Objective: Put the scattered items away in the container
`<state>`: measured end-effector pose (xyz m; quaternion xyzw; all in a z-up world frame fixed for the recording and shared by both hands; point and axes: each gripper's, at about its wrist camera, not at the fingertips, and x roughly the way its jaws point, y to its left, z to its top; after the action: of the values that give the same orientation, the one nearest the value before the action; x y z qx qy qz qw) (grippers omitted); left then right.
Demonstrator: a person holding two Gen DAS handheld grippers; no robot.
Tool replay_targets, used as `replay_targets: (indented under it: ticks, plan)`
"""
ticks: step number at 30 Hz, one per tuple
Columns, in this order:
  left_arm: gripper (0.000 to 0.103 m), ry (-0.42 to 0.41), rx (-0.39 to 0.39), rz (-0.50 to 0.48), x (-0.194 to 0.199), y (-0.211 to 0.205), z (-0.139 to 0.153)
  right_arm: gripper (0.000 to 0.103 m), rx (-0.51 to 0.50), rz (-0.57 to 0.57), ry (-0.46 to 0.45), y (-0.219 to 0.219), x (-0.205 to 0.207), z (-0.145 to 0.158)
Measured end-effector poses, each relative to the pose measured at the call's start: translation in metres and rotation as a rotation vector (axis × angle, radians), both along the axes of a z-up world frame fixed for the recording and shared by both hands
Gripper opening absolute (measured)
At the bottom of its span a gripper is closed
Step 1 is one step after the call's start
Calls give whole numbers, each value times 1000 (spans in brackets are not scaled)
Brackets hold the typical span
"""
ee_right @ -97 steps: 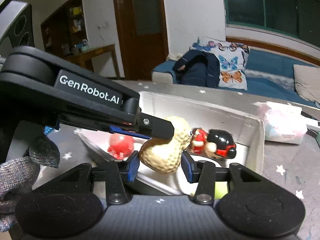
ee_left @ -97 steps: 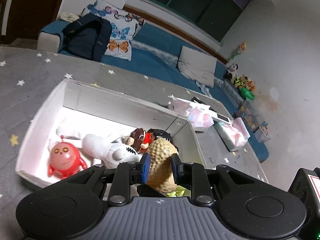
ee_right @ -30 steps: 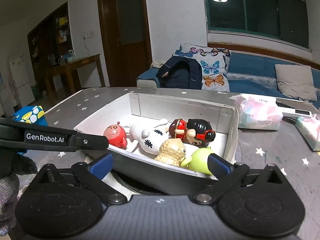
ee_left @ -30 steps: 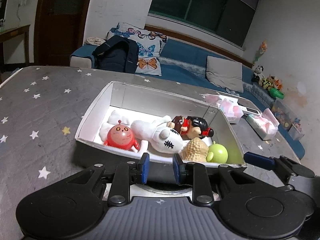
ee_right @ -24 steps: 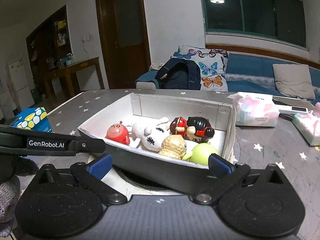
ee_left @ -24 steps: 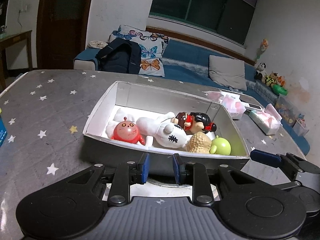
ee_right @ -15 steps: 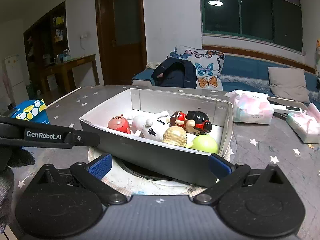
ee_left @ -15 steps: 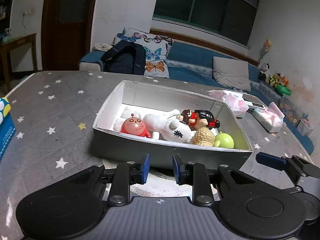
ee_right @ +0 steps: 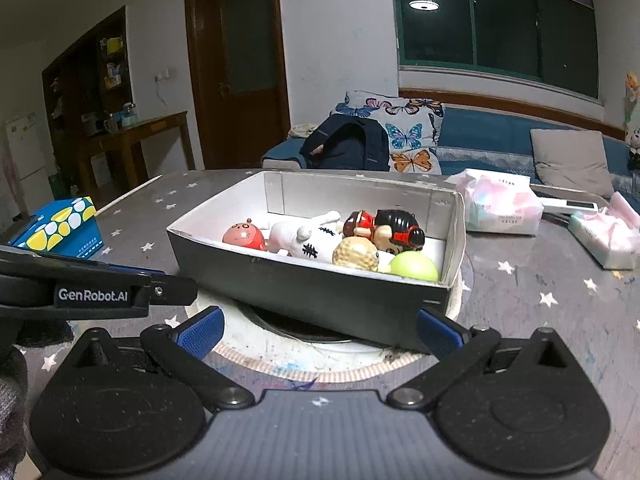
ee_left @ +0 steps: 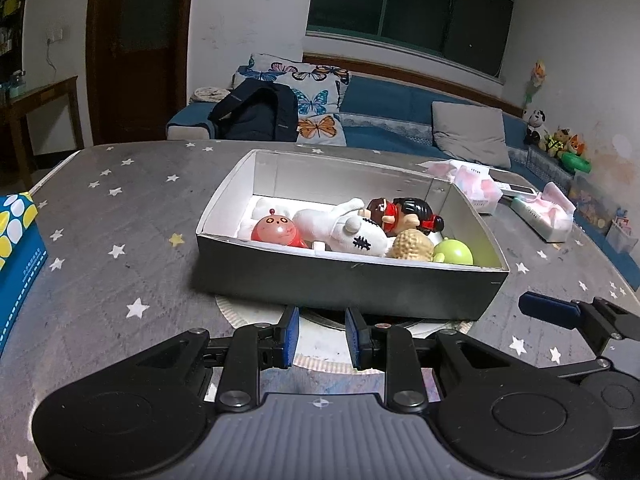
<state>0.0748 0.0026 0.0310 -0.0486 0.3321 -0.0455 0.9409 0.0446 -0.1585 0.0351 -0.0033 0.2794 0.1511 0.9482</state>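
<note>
A grey box with a white inside (ee_left: 344, 280) (ee_right: 312, 284) stands on the starry grey table. In it lie a red round toy (ee_left: 276, 232) (ee_right: 244, 236), a white plush (ee_left: 344, 232) (ee_right: 304, 240), a doll with black hair and red headphones (ee_left: 404, 214) (ee_right: 388, 226), a tan peanut toy (ee_left: 410, 245) (ee_right: 356, 254) and a green ball (ee_left: 454, 254) (ee_right: 414, 266). My left gripper (ee_left: 319, 334) hangs in front of the box, jaws narrowly apart and empty. My right gripper (ee_right: 318, 330) is wide open and empty, in front of the box.
A blue box with yellow and white dots (ee_left: 16, 256) (ee_right: 60, 228) stands at the left. Tissue packs (ee_left: 476, 184) (ee_right: 500, 208) (ee_right: 604, 236) lie at the right. A white round mat (ee_right: 280, 344) lies under the box. A blue sofa (ee_left: 400, 120) is behind the table.
Both grippers have let go of the peanut toy, which now lies in the box. Both have drawn back and down from the box. The right gripper has opened wide.
</note>
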Motion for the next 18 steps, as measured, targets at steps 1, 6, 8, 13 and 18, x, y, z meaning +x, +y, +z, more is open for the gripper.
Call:
replay_targets:
  ticks: [1,6,8,13,18]
  plan:
    - [28,1,1,1,0,0,-1,103,2,-1,3,0,0,-1]
    - [28,14,5,-2,-3,-2,-4,103,10,-1,11,0,-1,-4]
    - [28,18,3,-2,-5,-2,-5,103,14,-1,17,0,-1,-5]
    - [28,17,15,1,-6,-3,-6,103,19,0,29,1,-1,-8]
    - [28,17,26,6,-5,-4,-7,103,23,6,35,3,0,-11]
